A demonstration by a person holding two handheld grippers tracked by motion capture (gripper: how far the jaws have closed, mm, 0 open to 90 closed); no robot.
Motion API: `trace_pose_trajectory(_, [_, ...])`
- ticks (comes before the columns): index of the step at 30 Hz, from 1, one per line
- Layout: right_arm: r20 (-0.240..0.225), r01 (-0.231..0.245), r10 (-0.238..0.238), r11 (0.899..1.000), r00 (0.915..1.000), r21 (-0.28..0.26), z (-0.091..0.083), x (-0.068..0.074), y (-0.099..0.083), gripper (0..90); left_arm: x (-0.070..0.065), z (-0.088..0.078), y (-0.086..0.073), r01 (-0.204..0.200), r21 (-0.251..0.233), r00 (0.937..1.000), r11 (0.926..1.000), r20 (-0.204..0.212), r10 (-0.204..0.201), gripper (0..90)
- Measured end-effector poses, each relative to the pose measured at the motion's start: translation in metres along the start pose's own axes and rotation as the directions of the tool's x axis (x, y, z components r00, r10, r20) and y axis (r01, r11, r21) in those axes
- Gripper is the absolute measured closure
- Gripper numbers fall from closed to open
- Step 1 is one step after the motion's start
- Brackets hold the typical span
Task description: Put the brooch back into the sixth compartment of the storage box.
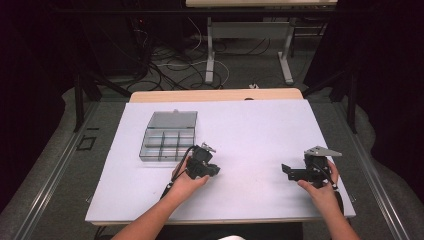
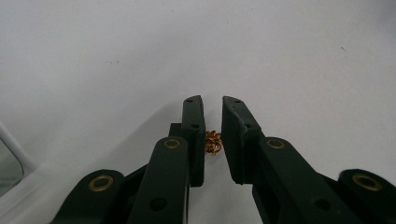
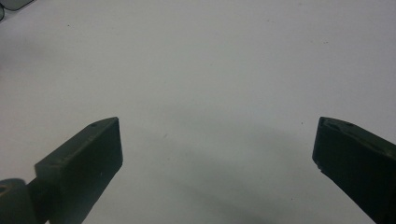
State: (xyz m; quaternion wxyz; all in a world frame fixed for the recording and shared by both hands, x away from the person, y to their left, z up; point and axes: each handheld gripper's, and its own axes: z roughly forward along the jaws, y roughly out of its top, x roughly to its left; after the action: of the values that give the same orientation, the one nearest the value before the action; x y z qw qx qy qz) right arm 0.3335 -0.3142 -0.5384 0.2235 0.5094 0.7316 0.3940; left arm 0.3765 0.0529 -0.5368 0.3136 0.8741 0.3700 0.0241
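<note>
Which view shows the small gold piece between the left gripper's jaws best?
The left gripper view: the small gold piece sits close up between the narrowly parted jaws of the left gripper, against the white table. In the high view the left gripper covers it. The right gripper view looks at bare table.

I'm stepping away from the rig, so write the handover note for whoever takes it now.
Left tool: jaws nearly closed around a small gold-coloured cluster of metal rings, low over the white table sheet; whether the pads actually pinch it cannot be told.
Right tool: jaws wide open, nothing between them, over bare sheet at the right.
Clear plastic compartment box, lid open, sits just beyond the left tool.
Done: rings reached.
Left: probably carry them into a compartment; which one is not evident.
</note>
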Motion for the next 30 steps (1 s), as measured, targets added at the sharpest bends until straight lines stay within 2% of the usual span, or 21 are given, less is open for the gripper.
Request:
trace_pose_trajectory(5, [0.001,-0.004,0.004,1.0,1.0,0.001,0.0,-0.0003,-0.0001,1.4,0.0026,-0.0027,0.0001,0.012,-0.008,0.9999,0.9999,-0.004,-0.012,80.5])
trace_pose_trajectory(7, [-0.001,-0.009,0.009,1.0,1.0,0.002,-0.0002,0.0,0.0,1.4,0.0031,-0.0033,0.0,0.021,-0.008,0.9998,0.9998,0.007,-0.021,80.5])
trace_pose_trajectory(9, [0.0,-0.003,0.003,1.0,1.0,0.0,-0.0002,-0.0004,-0.0001,1.4,0.0038,-0.0033,-0.0001,0.013,-0.012,0.9999,0.9998,-0.007,-0.013,80.5])
trace_pose_trajectory(21, [0.0,-0.002,0.002,1.0,1.0,0.001,-0.0001,-0.0003,-0.0001,1.5,0.0042,0.003,-0.001,0.016,0.007,0.9998,0.9999,-0.012,-0.016,77.4])
trace_pose_trajectory(26, [0.0,0.0,0.0,1.0,1.0,-0.001,-0.0002,-0.0002,0.0,1.5,0.0049,0.0024,-0.0024,0.022,0.004,0.9997,0.9997,-0.001,-0.022,75.0])
trace_pose_trajectory(30, [-0.001,-0.002,0.002,1.0,1.0,0.001,-0.0003,-0.0004,-0.0001,1.5,0.0054,0.0007,-0.0032,0.01,0.007,0.9997,0.9999,-0.023,-0.01,69.1])
